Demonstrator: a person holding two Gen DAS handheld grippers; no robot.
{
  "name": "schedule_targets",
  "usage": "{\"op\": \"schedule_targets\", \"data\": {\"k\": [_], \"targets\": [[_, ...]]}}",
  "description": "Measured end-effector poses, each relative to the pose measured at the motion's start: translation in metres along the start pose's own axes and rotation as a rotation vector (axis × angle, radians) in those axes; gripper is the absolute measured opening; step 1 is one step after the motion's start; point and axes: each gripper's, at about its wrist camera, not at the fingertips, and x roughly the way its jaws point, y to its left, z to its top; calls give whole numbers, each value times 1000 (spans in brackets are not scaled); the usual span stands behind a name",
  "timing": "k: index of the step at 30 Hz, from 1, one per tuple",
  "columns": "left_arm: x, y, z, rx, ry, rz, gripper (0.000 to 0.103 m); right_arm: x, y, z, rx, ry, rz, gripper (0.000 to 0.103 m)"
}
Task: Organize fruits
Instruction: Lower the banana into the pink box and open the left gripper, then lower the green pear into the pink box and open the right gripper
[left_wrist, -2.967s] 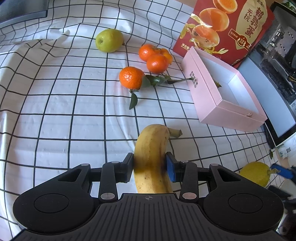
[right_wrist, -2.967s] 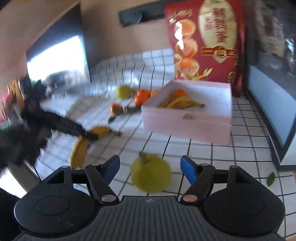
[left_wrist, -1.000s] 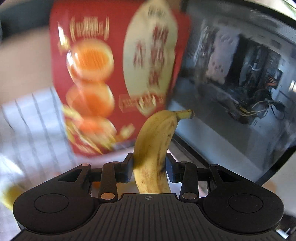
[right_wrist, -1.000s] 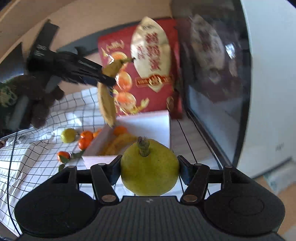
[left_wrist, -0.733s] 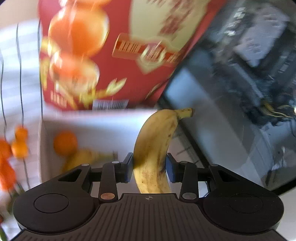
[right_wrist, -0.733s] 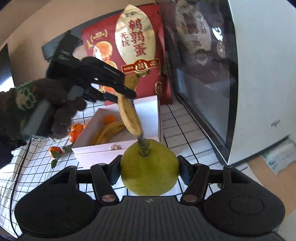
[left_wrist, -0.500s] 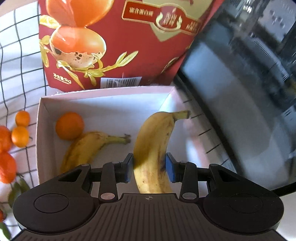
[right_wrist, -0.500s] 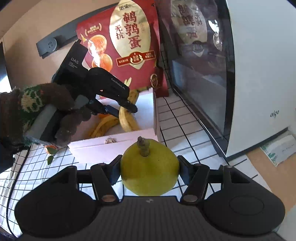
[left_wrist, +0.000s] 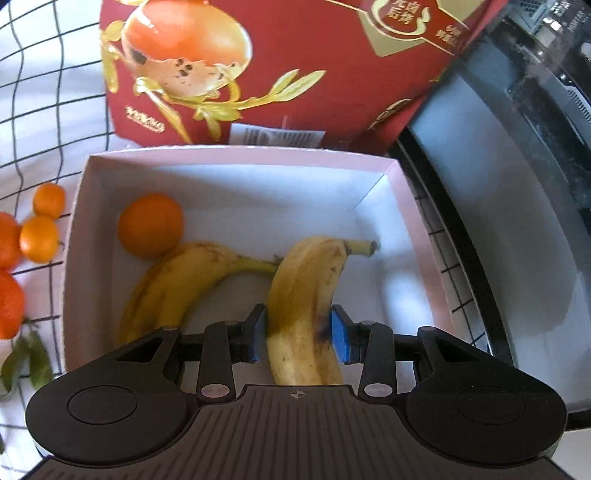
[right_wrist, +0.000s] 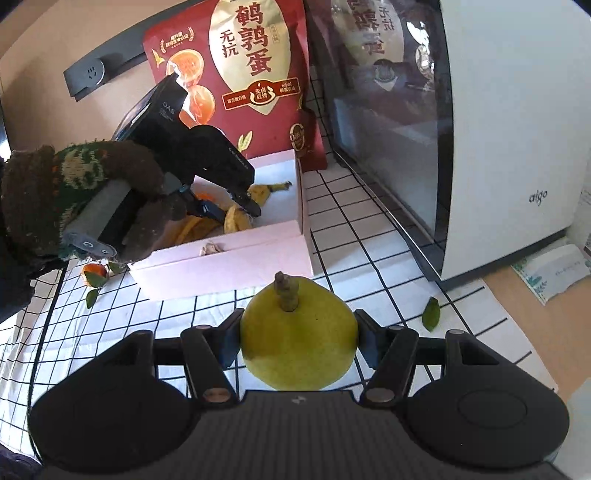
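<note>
A: What is the left gripper (left_wrist: 298, 330) doing?

B: Its blue pads are pinching a banana (left_wrist: 306, 295) at mid-length and holding it over the inside of the pink box (left_wrist: 236, 157). The stem is pointing toward one o'clock in the left wrist view. Whether the banana is touching the box floor cannot be told.

A: What is already lying in the box?

B: A second banana (left_wrist: 177, 284) is lying at about ten o'clock from the held one, its stem reaching up to the held fruit. An orange (left_wrist: 150, 225) is sitting against that second banana, near the box's left wall.

A: And the right gripper (right_wrist: 298, 339)?

B: It is clamped on a yellow-green pear (right_wrist: 299, 343), stem pointing away from the camera, and is holding it above the checked cloth (right_wrist: 110, 314) on the worktop, near the box's front wall.

A: Anything around the box?

B: More small oranges (left_wrist: 38, 238) are lying on the cloth at nine o'clock outside the box. A red food bag (right_wrist: 236, 77) is standing behind the box, and a white appliance (right_wrist: 517, 122) is standing at three o'clock.
</note>
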Motion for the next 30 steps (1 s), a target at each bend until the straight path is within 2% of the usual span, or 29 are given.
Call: {"op": "schedule_targets", "data": {"k": [2,5,8,12,15,17,19,22,24,27,30], "targets": [[2,2,0,12,-8,-18,41,1,1,-1,0,7,-4,62],[-8,10,-4,20,-14,-85,41,-3,4,-4,-12,4,4,62],[-39,25,-6,-10,-121,-152,41,-7,8,-4,-24,-7,10,62],[-102,49,-27,0,-307,-222,41,-9,10,10,-53,-34,27,62],[-148,75,-59,5,-431,-220,41,-10,14,46,-89,-80,64,62],[-167,93,-84,-14,-477,-191,41,-6,20,81,-114,-108,88,62],[-178,109,-106,-35,-484,-171,41,10,31,122,-139,-98,115,62],[-187,130,-144,-57,-463,-134,41,47,49,164,-142,-43,174,62],[-190,136,-164,-54,-446,-118,41,80,60,177,-123,38,228,62],[-194,141,-189,-47,-429,-88,41,120,78,167,-109,164,277,62],[-194,149,-207,-49,-412,-65,41,145,100,142,-185,271,259,62]]}}
